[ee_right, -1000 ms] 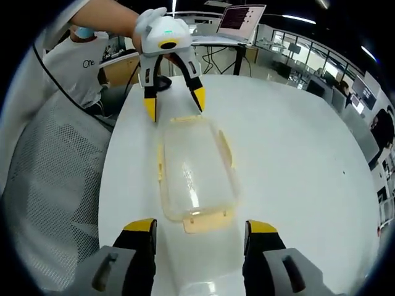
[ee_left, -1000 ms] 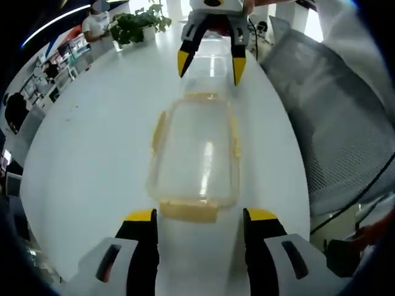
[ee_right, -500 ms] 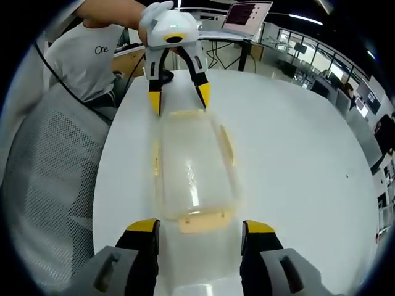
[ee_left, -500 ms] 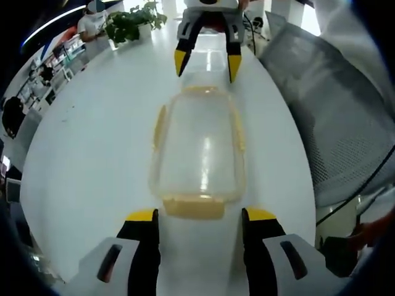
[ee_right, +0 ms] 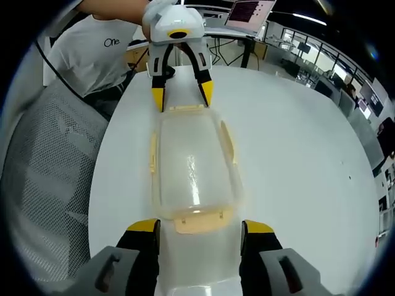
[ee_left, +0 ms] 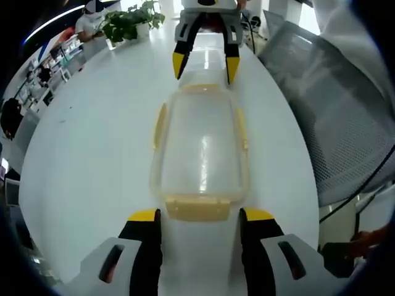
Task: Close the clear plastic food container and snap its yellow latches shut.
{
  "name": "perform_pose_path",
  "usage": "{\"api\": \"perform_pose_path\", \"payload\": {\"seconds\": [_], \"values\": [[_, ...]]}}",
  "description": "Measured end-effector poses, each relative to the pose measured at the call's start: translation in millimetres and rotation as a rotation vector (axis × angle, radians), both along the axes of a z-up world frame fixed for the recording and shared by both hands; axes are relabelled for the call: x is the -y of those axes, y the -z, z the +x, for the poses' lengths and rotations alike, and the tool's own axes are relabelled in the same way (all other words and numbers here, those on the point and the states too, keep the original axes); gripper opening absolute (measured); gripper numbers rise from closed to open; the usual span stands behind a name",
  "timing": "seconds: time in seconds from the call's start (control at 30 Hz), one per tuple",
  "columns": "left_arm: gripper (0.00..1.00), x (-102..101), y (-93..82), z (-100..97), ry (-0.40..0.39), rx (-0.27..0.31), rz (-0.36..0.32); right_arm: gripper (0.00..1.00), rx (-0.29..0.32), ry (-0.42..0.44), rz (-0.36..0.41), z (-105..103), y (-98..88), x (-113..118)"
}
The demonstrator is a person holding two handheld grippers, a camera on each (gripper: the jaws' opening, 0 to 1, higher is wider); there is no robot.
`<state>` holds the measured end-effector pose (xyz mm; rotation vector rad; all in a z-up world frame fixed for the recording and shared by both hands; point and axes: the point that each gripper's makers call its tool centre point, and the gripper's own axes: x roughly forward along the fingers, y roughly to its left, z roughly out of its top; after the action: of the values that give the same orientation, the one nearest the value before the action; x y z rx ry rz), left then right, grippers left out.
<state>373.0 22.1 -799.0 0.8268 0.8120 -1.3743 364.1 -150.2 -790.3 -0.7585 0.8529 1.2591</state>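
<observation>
A clear plastic container (ee_left: pixel 200 148) with its lid on lies lengthwise on the white table (ee_left: pixel 86 154). Yellow latches stick out from its long sides (ee_left: pixel 160 117) and from both ends. My left gripper (ee_left: pixel 199 217) is open, and the near end latch (ee_left: pixel 197 209) sits just ahead of its yellow-tipped jaws. At the far end the right gripper (ee_left: pixel 205 66) hangs open over the other end latch. In the right gripper view the same container (ee_right: pixel 191 166) runs away from my open right gripper (ee_right: pixel 199 226), with the left gripper (ee_right: pixel 182 97) open at its far end.
A grey mesh office chair (ee_left: pixel 333 111) stands along one side of the table and appears again as the chair (ee_right: pixel 49 179). A potted plant (ee_left: pixel 129 21) is at one table end. A laptop (ee_right: pixel 247 12) and a person in a white shirt (ee_right: pixel 99 49) are at the other.
Both grippers have closed in on the container's two ends, so each end latch now lies nearer the jaw tips. The container has not moved.
</observation>
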Motion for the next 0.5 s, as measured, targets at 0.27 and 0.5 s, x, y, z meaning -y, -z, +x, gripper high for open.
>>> {"api": "perform_pose_path", "payload": {"seconds": [0.27, 0.5], "values": [[0.49, 0.9, 1.3, 0.5, 0.009, 0.000, 0.000, 0.50, -0.005, -0.011, -0.009, 1.0, 3.8, -0.9], [0.48, 3.7, 2.1, -0.7, 0.016, -0.001, 0.001, 0.49, -0.004, -0.022, -0.014, 1.7, 5.5, 0.1]]}}
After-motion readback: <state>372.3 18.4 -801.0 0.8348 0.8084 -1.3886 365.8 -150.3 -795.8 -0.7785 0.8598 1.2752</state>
